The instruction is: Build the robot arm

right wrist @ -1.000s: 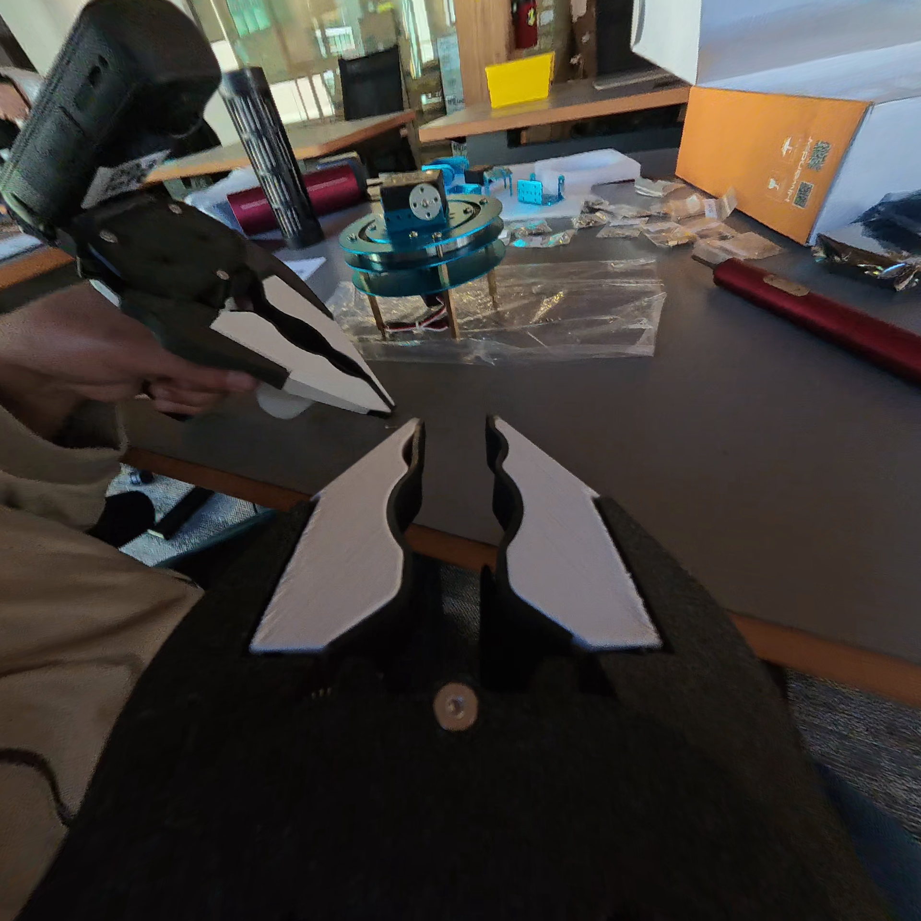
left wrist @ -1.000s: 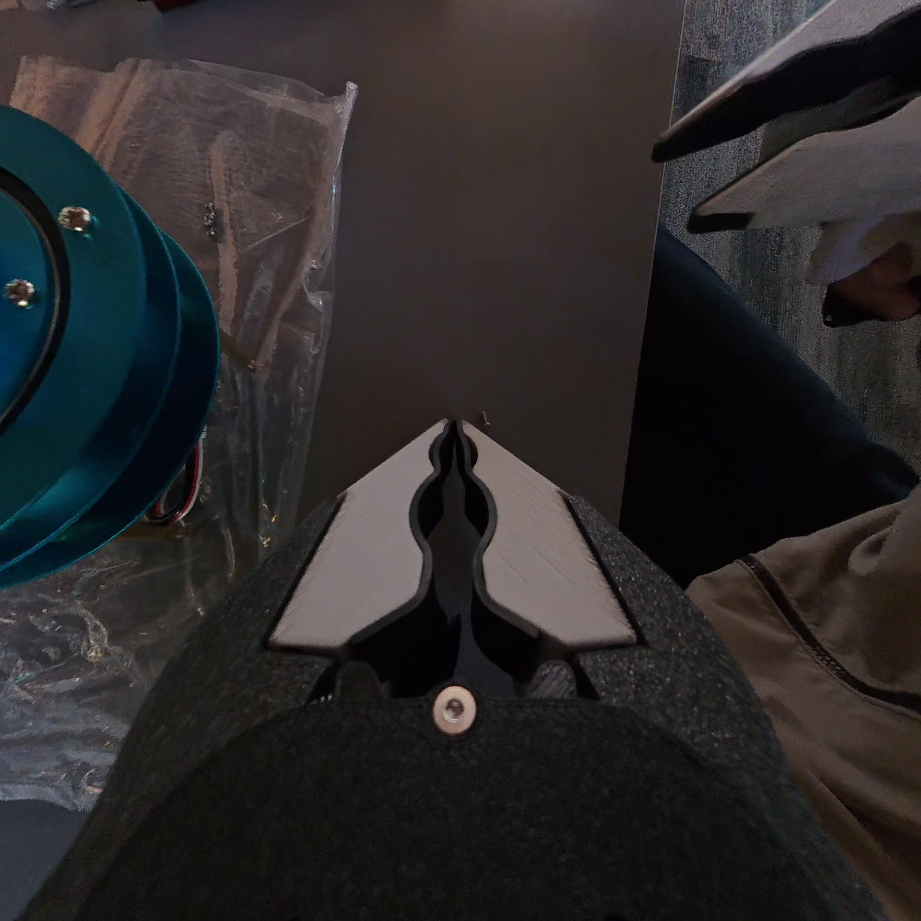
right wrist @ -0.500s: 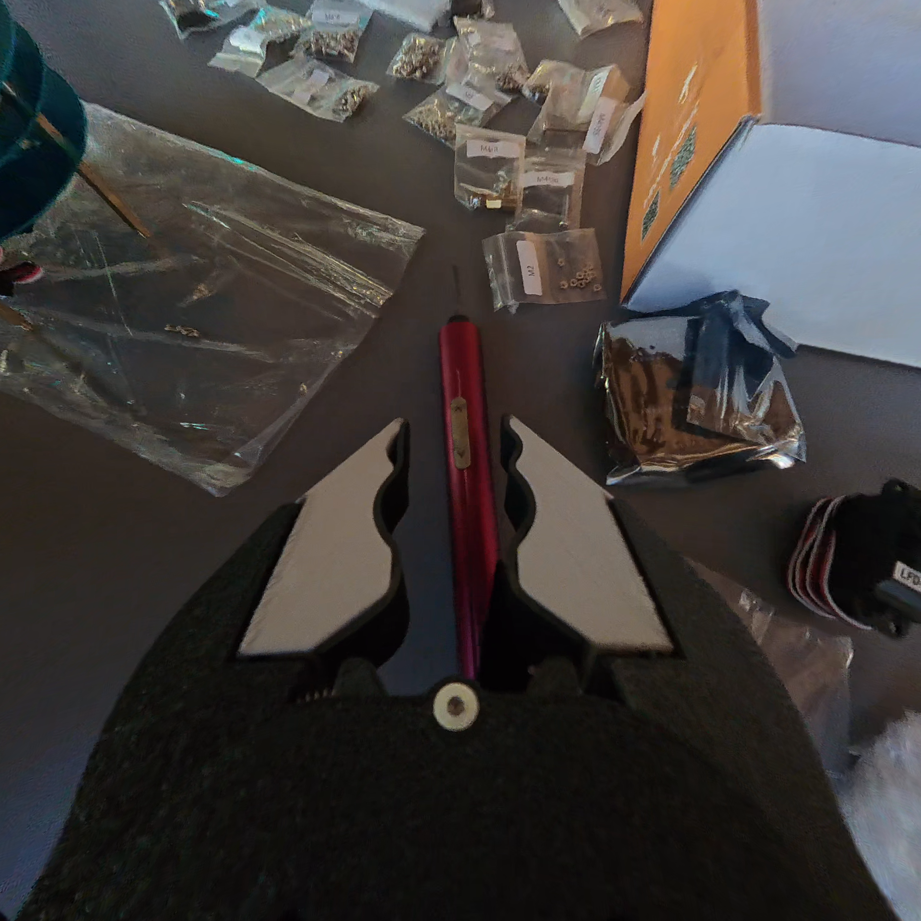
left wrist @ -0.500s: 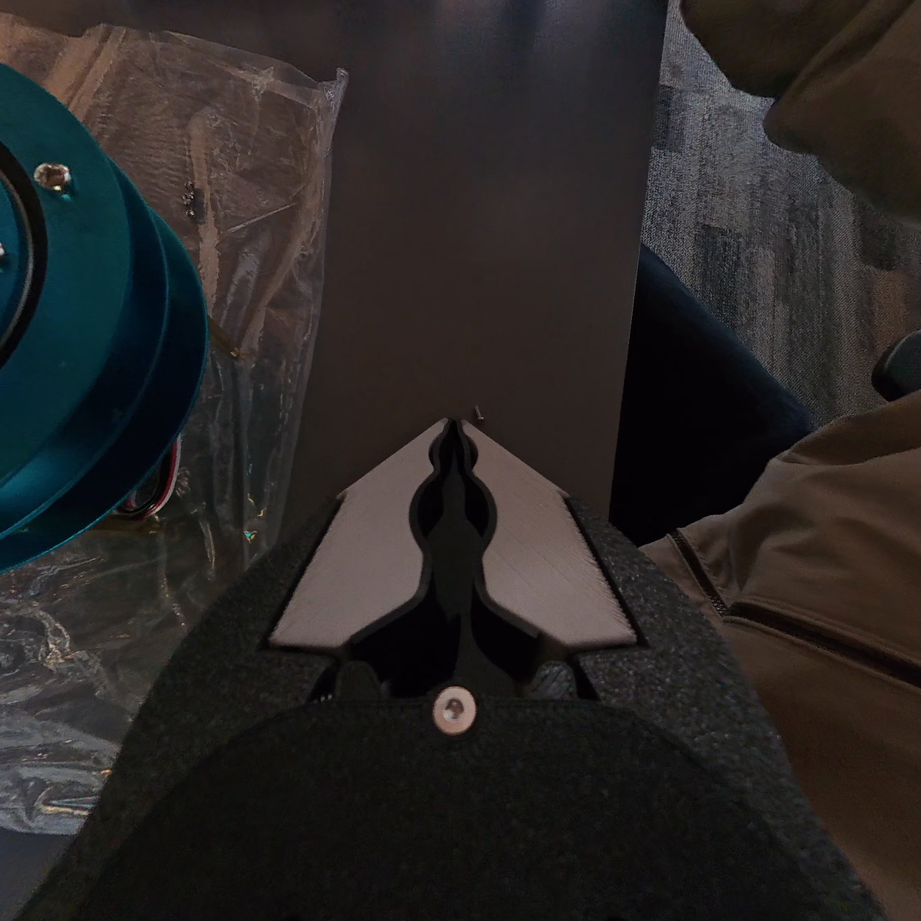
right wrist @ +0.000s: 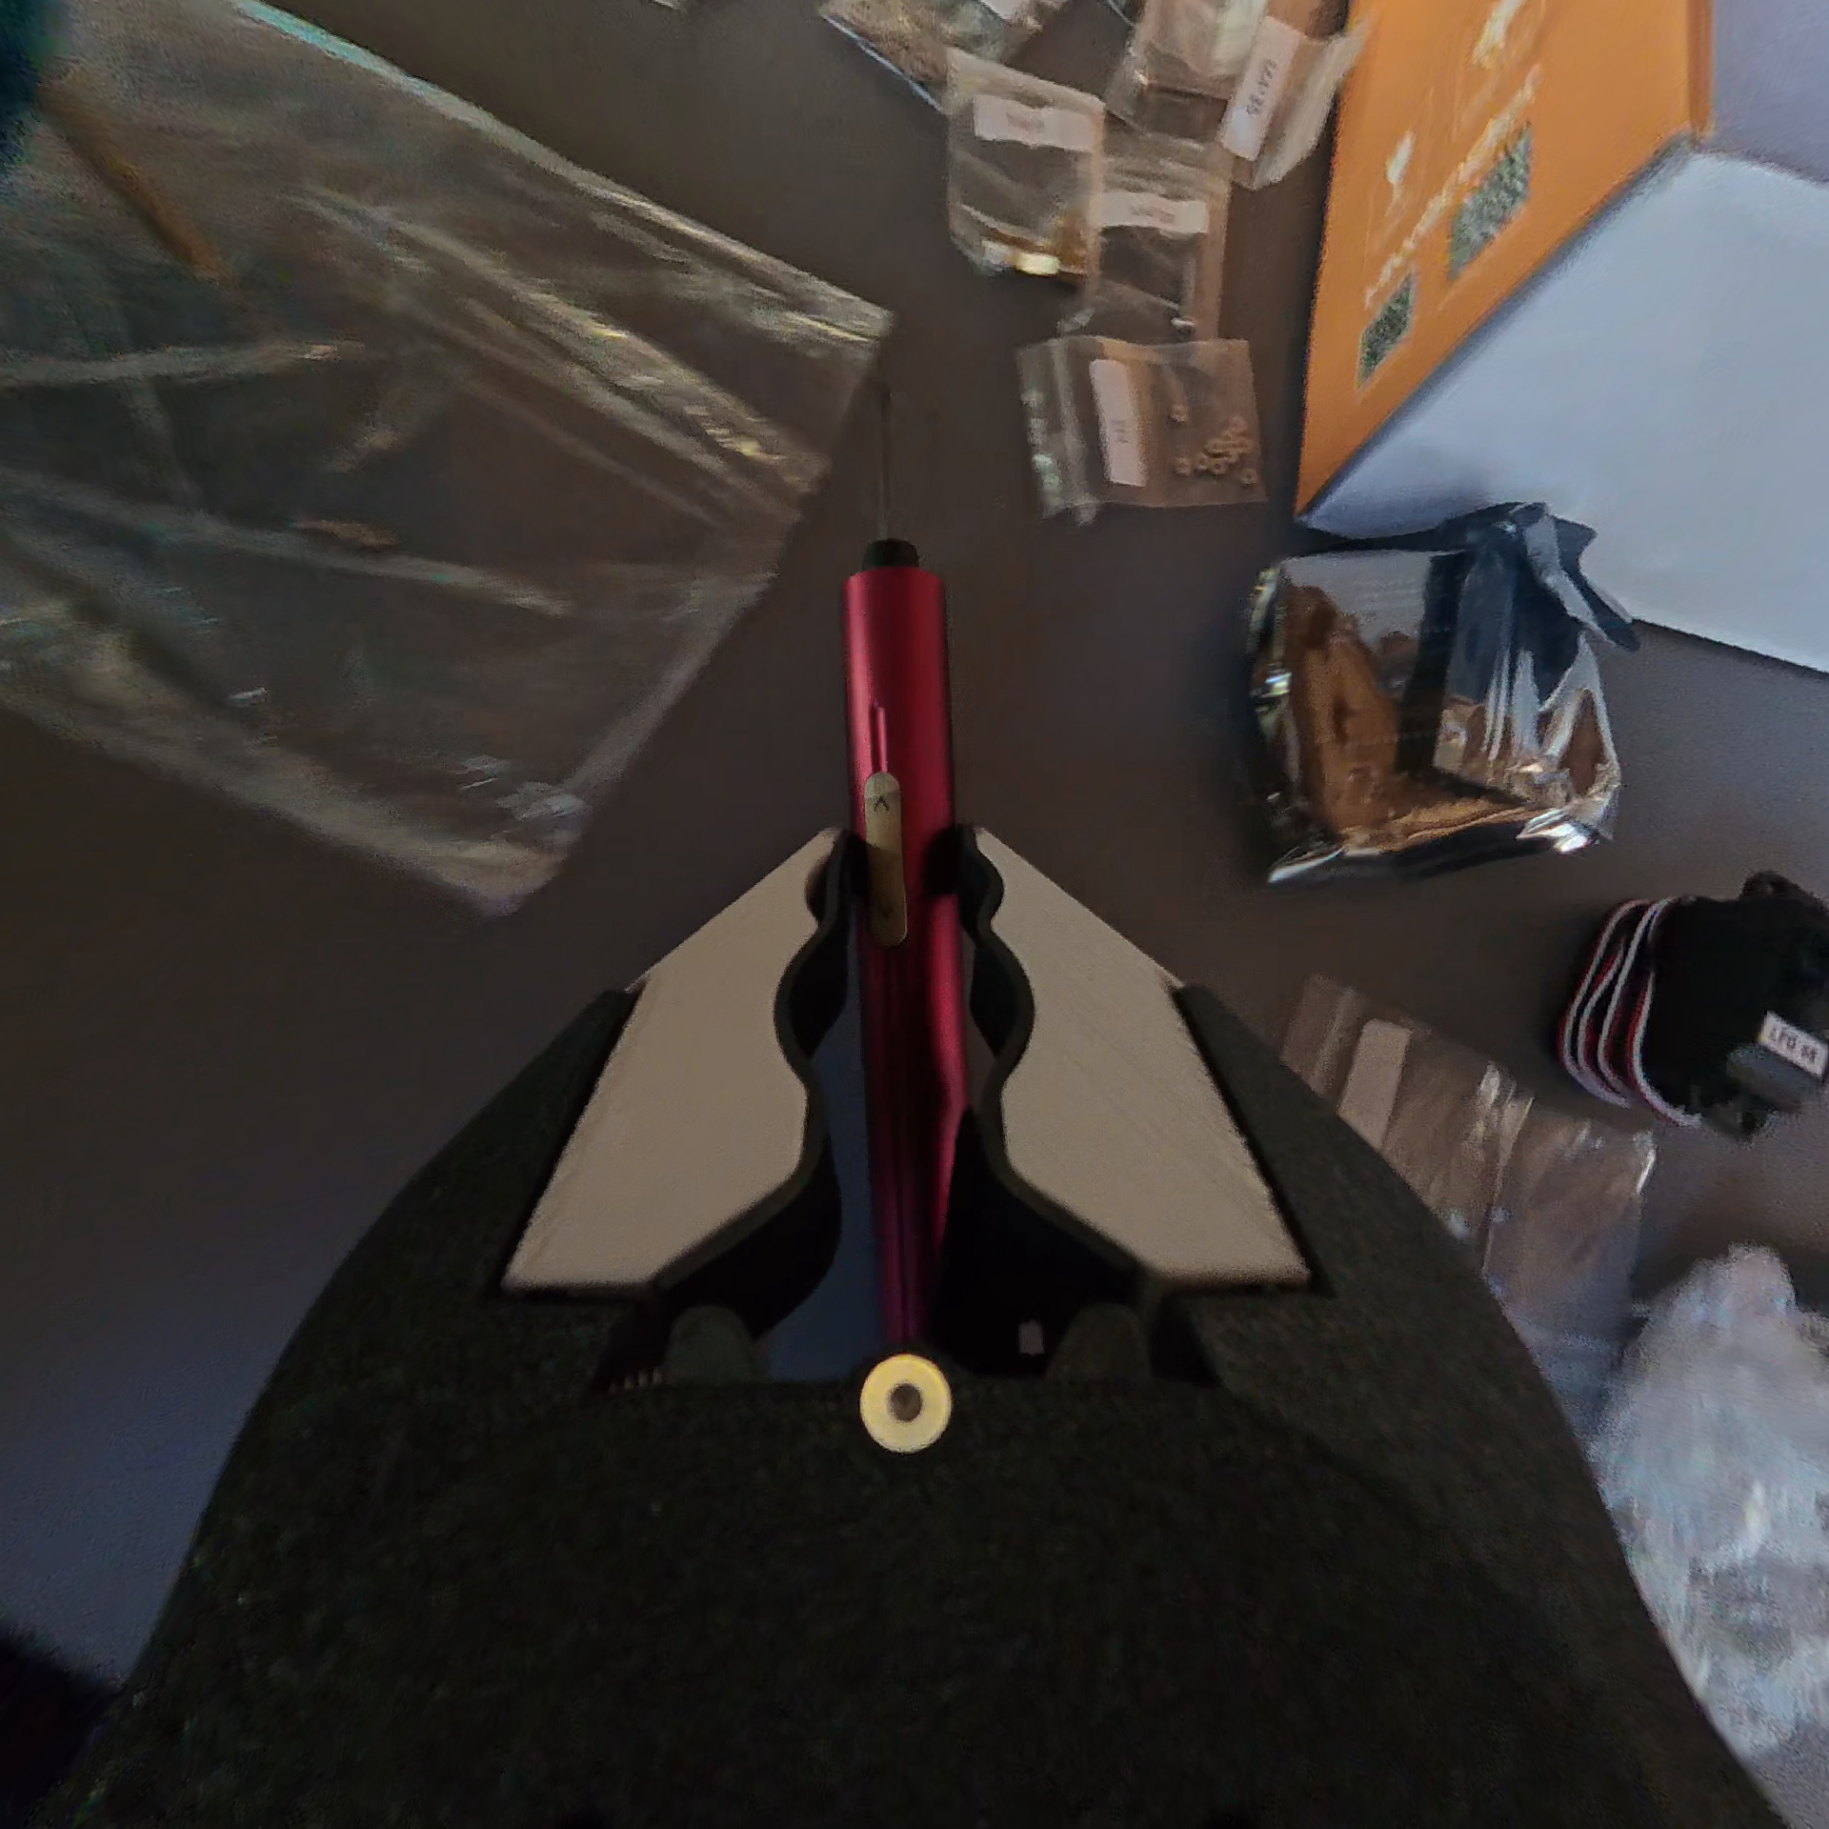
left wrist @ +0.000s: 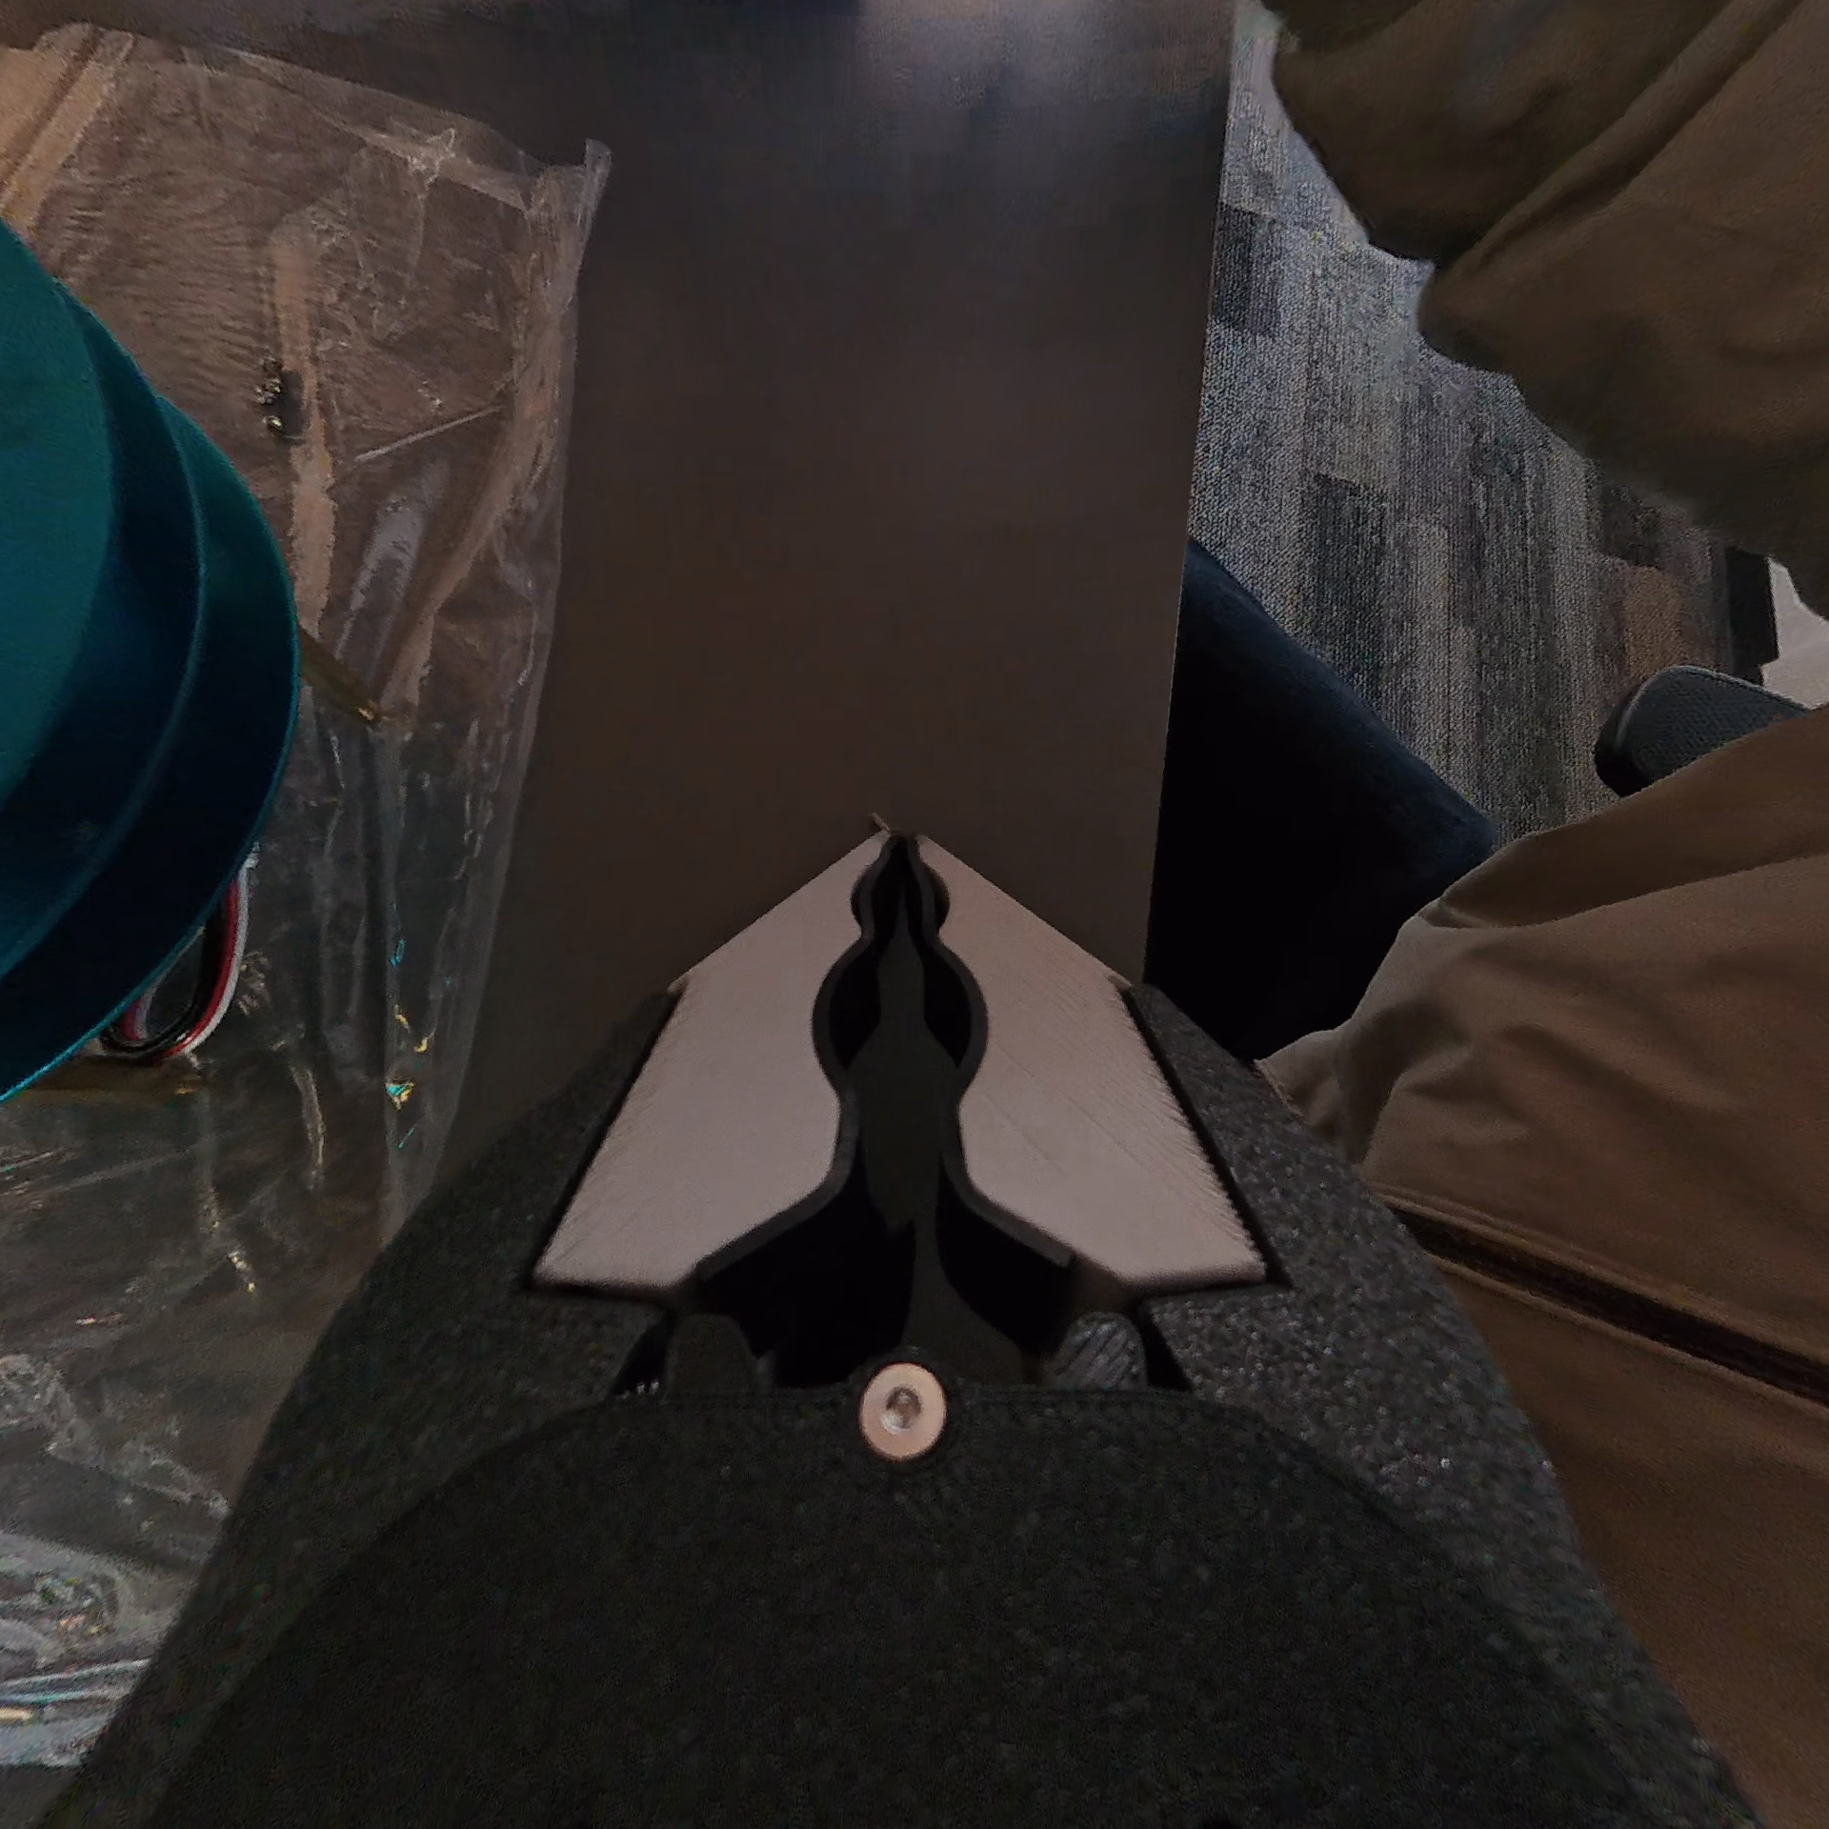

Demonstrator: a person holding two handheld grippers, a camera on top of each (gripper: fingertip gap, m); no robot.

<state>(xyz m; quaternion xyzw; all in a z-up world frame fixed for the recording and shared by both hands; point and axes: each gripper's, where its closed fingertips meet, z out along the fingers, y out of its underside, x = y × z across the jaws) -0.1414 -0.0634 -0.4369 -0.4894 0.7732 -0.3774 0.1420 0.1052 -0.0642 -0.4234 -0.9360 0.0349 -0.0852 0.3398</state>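
Note:
In the right wrist view my right gripper (right wrist: 896,841) is shut on a red pen-shaped electric screwdriver (right wrist: 896,673). Its body runs back between the fingers and its thin bit points forward over the dark table (right wrist: 247,990). In the left wrist view my left gripper (left wrist: 896,841) is shut, low over the table (left wrist: 871,445) near its right edge. A tiny screw (left wrist: 876,821) shows right at its tips; I cannot tell if it is pinched. A teal stacked-disc assembly (left wrist: 119,643) stands to the left on a clear plastic bag (left wrist: 396,346).
A large clear bag (right wrist: 396,445) lies left of the screwdriver. Small bags of hardware (right wrist: 1138,426), an orange box (right wrist: 1465,228), a silver foil bag (right wrist: 1435,713) and a black servo with wires (right wrist: 1722,1010) lie to the right. A person's brown sleeve (left wrist: 1584,1089) and carpet (left wrist: 1386,495) show beyond the table edge. The grippers' ends are close to 25 cm from one another.
My right gripper swung from the table's front to the red screwdriver, then closed on it. My left gripper stayed shut and crept forward to the tiny screw.

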